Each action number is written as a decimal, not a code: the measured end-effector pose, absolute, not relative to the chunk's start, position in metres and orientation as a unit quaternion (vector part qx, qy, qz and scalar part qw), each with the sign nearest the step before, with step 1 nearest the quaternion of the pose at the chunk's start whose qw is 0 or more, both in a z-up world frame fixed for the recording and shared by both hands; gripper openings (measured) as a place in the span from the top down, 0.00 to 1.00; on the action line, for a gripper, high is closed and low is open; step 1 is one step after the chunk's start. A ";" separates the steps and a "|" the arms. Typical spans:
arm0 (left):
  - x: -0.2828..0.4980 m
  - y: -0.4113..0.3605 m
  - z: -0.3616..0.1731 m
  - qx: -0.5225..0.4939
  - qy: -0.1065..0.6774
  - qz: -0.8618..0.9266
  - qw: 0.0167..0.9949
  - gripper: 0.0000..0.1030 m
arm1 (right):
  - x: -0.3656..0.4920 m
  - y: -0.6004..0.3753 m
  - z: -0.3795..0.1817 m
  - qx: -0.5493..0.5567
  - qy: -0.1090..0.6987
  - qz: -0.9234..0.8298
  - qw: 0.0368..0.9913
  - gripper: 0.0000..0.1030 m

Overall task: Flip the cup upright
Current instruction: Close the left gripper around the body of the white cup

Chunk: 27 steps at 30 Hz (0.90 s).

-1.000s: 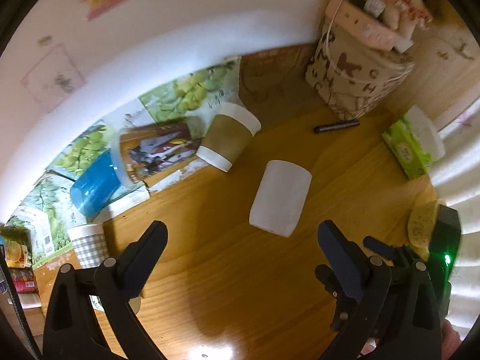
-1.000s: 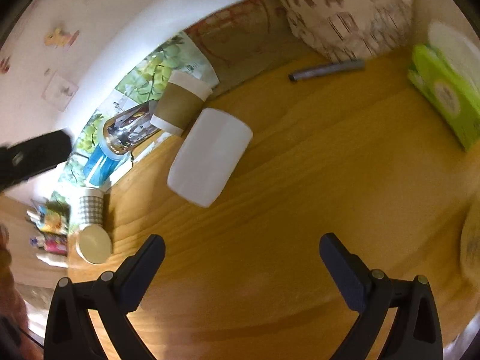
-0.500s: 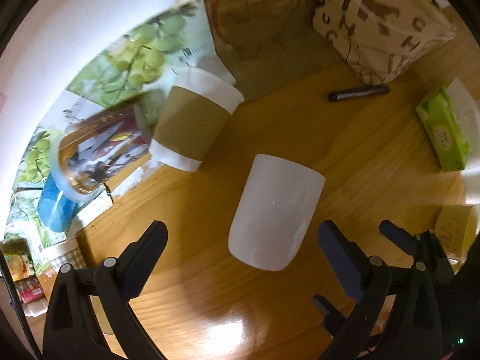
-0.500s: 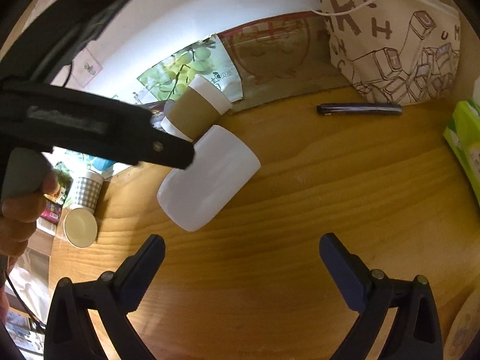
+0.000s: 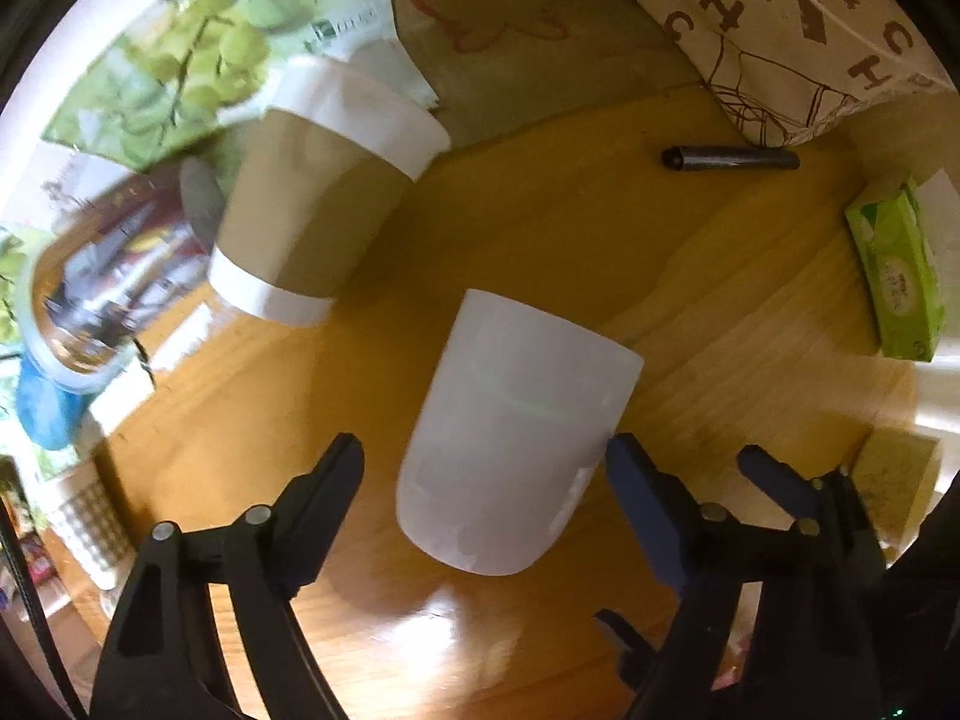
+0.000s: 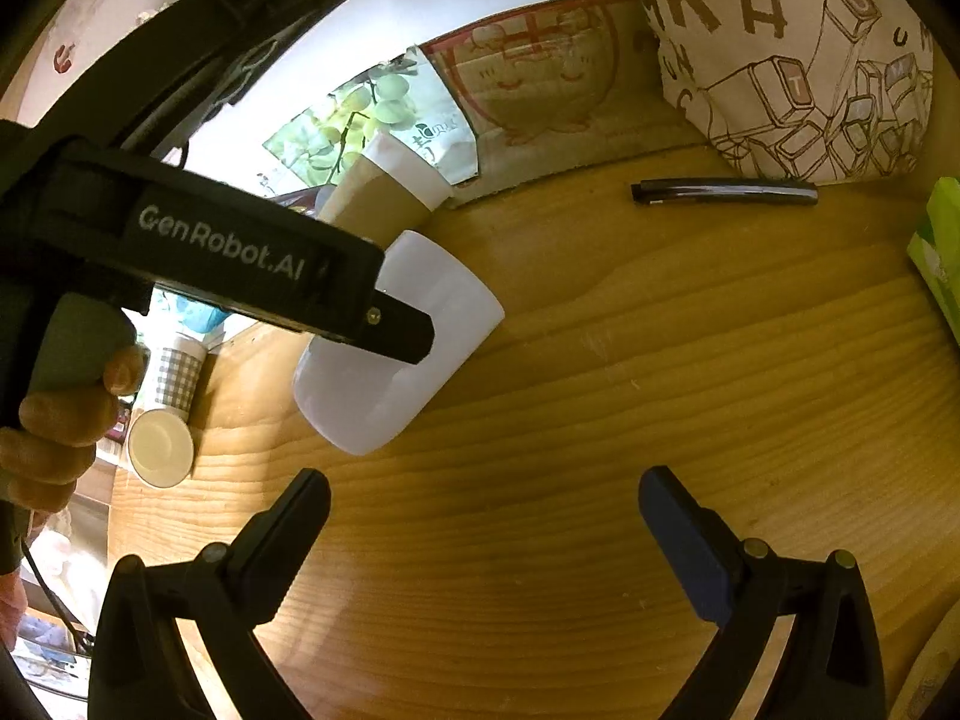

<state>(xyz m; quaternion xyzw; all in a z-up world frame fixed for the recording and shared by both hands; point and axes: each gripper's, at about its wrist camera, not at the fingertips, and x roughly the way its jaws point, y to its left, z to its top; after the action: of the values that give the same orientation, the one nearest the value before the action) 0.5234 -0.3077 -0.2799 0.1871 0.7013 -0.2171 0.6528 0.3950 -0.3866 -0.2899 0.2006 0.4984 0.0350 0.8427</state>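
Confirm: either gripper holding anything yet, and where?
Nothing held. Left gripper is open, straddling the white cup; right gripper is open over bare table.

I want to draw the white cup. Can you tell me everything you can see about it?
The white cup is plain, smooth and a bit glossy, with no handle or print showing. It looks like plastic or ceramic. It is not upright; it appears to lie tipped over on the wooden table, beside a brown paper cup. The left gripper is open, one finger on each side of it, not clearly touching. Its opening cannot be seen.
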 end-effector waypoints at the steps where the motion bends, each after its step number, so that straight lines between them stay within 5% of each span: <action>1: 0.523 -0.307 -0.281 0.179 0.706 -0.218 0.650 0.27 | 0.394 -0.387 -0.290 0.202 0.498 0.035 0.843 0.00; 21: 0.505 -0.236 -0.289 0.042 0.752 -0.178 0.633 0.38 | 0.383 -0.381 -0.278 0.186 0.496 0.071 0.845 0.00; 27: 0.481 -0.207 -0.282 0.003 0.746 -0.171 0.643 0.54 | 0.371 -0.381 -0.275 0.191 0.501 0.091 0.839 0.00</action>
<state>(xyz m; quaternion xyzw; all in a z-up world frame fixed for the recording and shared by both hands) 0.4805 -0.2072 -0.2824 0.0028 0.7462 -0.1706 0.6435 0.3713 -0.3809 -0.2751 0.1905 0.5012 0.0914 0.8391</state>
